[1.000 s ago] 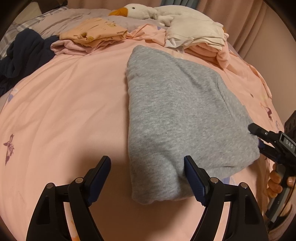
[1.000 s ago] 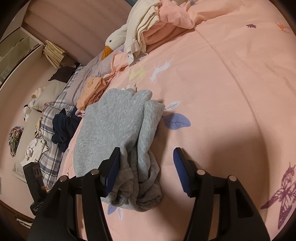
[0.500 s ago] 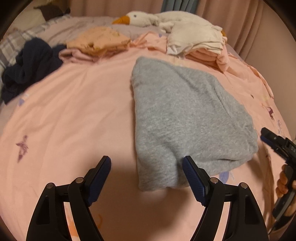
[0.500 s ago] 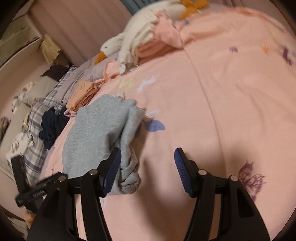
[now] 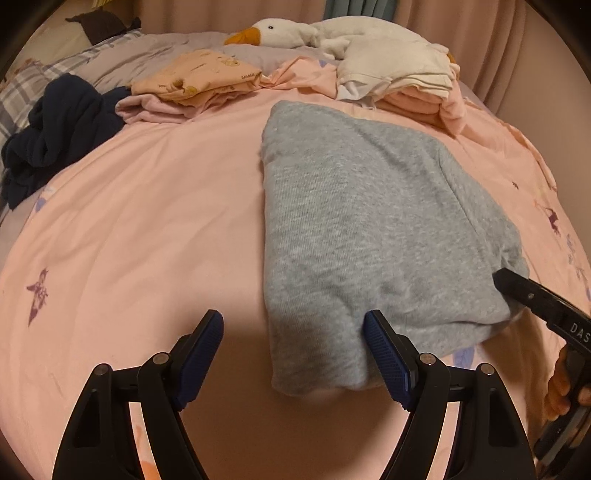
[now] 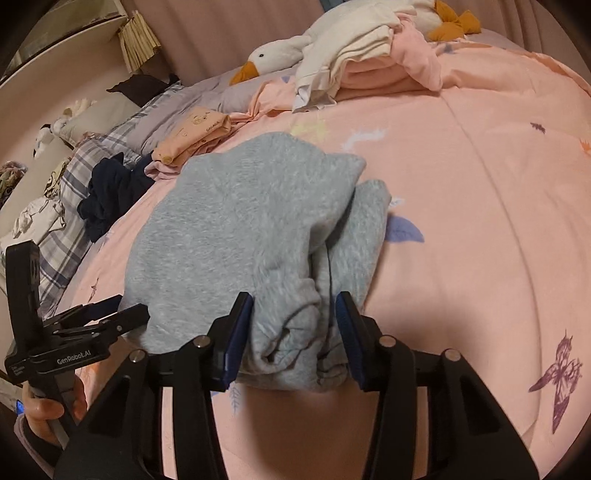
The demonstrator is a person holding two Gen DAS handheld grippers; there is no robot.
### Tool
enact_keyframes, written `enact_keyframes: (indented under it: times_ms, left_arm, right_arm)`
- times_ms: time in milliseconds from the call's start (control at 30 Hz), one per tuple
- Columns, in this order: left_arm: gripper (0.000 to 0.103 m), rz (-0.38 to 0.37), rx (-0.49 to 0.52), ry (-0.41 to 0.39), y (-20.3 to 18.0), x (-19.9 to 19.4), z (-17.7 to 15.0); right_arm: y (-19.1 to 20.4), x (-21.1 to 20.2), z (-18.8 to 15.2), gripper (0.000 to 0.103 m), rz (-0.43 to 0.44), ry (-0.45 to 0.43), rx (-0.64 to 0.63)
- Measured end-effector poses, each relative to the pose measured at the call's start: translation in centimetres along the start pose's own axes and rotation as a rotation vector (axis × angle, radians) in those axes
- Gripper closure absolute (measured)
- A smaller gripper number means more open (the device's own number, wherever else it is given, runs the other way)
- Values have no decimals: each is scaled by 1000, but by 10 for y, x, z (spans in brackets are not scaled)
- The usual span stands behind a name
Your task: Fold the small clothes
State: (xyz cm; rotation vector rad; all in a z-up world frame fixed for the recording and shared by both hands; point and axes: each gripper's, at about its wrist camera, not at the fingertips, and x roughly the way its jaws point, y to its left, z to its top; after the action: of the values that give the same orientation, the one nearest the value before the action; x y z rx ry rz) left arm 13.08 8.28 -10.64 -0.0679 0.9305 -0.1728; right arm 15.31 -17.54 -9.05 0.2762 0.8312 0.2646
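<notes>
Right gripper: jaws closing around the bunched near end of the grey garment; folds of cloth lie between the blue pads, and both pads seem to touch the fabric, though how hard they press cannot be told.
Left gripper: jaws spread wide; its right pad sits against the near edge of the grey garment, its left pad over bare bedspread; nothing is pinched.
Grey garment: folded into a thick long bundle on the pink bedspread, running away from both grippers toward the head of the bed; one layer overlaps another along its right side in the right wrist view.
Person's hands: fingers of one hand wrap the right gripper's handle at the right of the garment; the other hand holds the left gripper's handle at the garment's near left.
Navy garment: crumpled, well left of the grey garment.
Orange folded clothes: beyond the grey garment's far left corner, on a pale pink piece.
White and pink folded stack: just beyond the grey garment's far end.
Stuffed goose: lying behind that stack, orange beak toward the left.
</notes>
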Motion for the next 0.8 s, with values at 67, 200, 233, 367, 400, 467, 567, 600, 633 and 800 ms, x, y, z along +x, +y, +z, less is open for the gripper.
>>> enact_keyframes:
  times_ms: [67,200,233,367,400,467,567,600,633,800]
  left_arm:
    - [24,2,0,-7,0,-9,-2]
    - [24,3,2,-32,-3,-29,-4]
    - [24,5,3,-36,-5,-34,-4]
    - [24,12,4,-40,-9,-49,-8]
    - [24,15,3,-44,-11,-53,-10]
    - [24,17,2,-47,-12,-60,-13]
    - [24,14,1,-46,-16,-71,-19]
    - [24,22,-1,-49,-17,-76,-21]
    - [24,29,-2,-47,-17,-79,-23]
    - [24,33,-11,-33,-21,-96,-34]
  right_arm:
    - [3,-8,-2,55,-8,-1,-10]
    - [18,-31,-9,53,-38,-8,-77]
    - [22,-38,-11,52,-55,-11,-98]
    - [29,-53,-16,48,-92,-19,-130]
    - [31,-58,-18,47,-103,-22,-135]
    - [34,-66,-21,47,-109,-30,-141]
    - [39,-82,-27,42,-103,-49,-144]
    - [41,-87,-29,40,-100,-58,-144]
    - [42,-91,-29,40,-98,-65,-144]
    - [52,-117,-39,28,-92,-94,-145]
